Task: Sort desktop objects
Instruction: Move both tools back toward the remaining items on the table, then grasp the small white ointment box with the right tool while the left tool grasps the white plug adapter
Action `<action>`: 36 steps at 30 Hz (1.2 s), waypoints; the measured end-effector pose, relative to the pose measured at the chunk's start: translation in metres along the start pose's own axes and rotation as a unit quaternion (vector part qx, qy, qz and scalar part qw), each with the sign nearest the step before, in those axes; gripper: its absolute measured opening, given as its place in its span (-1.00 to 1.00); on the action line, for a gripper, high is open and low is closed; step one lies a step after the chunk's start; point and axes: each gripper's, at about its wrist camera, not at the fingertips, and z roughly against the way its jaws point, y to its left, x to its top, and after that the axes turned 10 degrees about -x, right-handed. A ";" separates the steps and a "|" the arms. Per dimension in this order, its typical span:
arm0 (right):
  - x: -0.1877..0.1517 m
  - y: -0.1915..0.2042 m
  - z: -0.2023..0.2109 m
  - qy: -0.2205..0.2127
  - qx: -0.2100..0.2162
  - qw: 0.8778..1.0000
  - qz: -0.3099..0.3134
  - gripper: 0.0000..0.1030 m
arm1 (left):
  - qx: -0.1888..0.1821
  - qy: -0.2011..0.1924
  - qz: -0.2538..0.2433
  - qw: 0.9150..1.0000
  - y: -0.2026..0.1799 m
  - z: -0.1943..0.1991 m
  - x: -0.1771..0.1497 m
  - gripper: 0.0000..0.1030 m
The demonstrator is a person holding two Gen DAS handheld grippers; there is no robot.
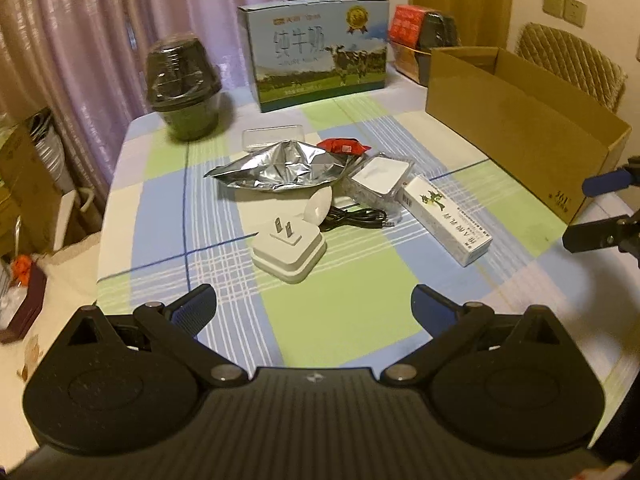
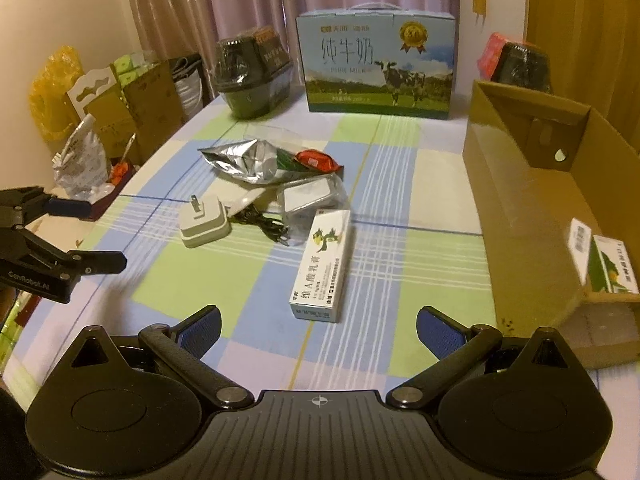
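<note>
A pile of small objects lies mid-table: a white plug adapter (image 1: 289, 249) (image 2: 203, 225), a black cable (image 1: 356, 218) (image 2: 266, 227), a silver foil bag (image 1: 280, 166) (image 2: 244, 160), a red packet (image 1: 343, 147) (image 2: 318, 161), a clear case with a white insert (image 1: 378, 178) (image 2: 310, 196) and a white ointment box (image 1: 448, 220) (image 2: 322, 264). My left gripper (image 1: 314, 306) is open and empty, just short of the adapter. My right gripper (image 2: 318, 332) is open and empty, just short of the ointment box. A similar box (image 2: 604, 260) lies in the cardboard box (image 2: 532, 200) (image 1: 520, 128).
A blue milk carton (image 1: 320, 52) (image 2: 378, 64) stands at the back. A dark wrapped pot (image 1: 184, 84) (image 2: 250, 76) stands back left. A clear lid (image 1: 274, 136) lies behind the foil bag. Boxes and bags crowd the floor left of the table (image 2: 100, 120).
</note>
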 end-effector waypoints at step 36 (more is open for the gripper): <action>0.014 0.017 -0.117 0.022 -0.013 1.000 0.005 0.27 | -0.066 0.049 -0.073 0.994 0.061 -0.142 0.023 0.42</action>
